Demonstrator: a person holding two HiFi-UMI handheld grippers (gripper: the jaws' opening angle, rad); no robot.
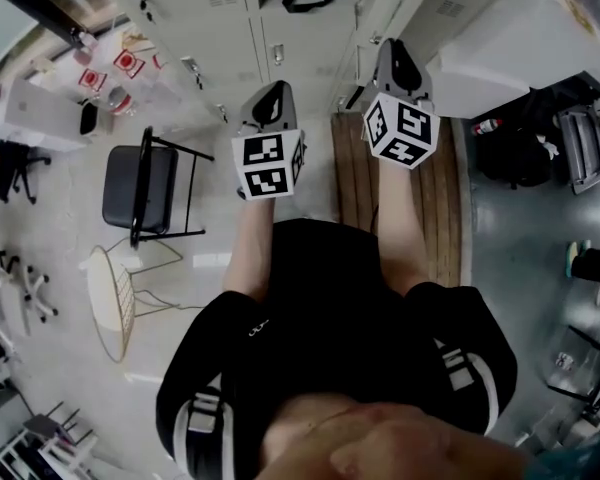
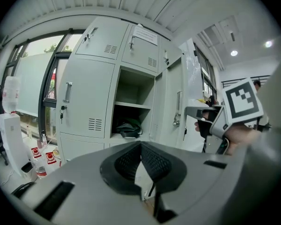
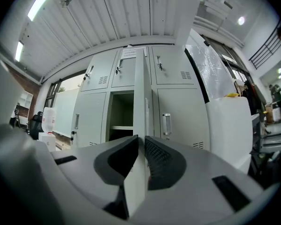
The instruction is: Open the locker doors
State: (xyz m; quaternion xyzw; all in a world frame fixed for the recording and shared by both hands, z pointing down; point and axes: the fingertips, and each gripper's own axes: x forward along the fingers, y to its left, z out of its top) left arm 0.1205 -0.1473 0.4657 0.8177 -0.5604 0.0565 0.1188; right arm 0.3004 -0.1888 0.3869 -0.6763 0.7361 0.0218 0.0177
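Observation:
A bank of pale grey lockers [image 1: 230,28] stands in front of me. One middle compartment [image 2: 133,102] is open and holds a dark bag [image 2: 129,127]. Its door [image 3: 139,111] is swung out and shows edge-on in the right gripper view. My right gripper [image 3: 140,137] is shut on that door's edge, which fills the narrow gap between the pads. In the left gripper view the right gripper [image 2: 199,112] reaches the door [image 2: 175,97] beside its handle. My left gripper [image 2: 140,144] hangs shut and empty, apart from the lockers. From above, left gripper [image 1: 272,98] and right gripper [image 1: 392,53] point at the lockers.
A black folding chair [image 1: 140,188] and a round wire stool [image 1: 110,298] stand to the left. A slatted wooden bench [image 1: 450,198] lies under my right arm. A large white box [image 1: 520,48] sits at the right. The neighbouring locker doors [image 3: 178,121] are closed.

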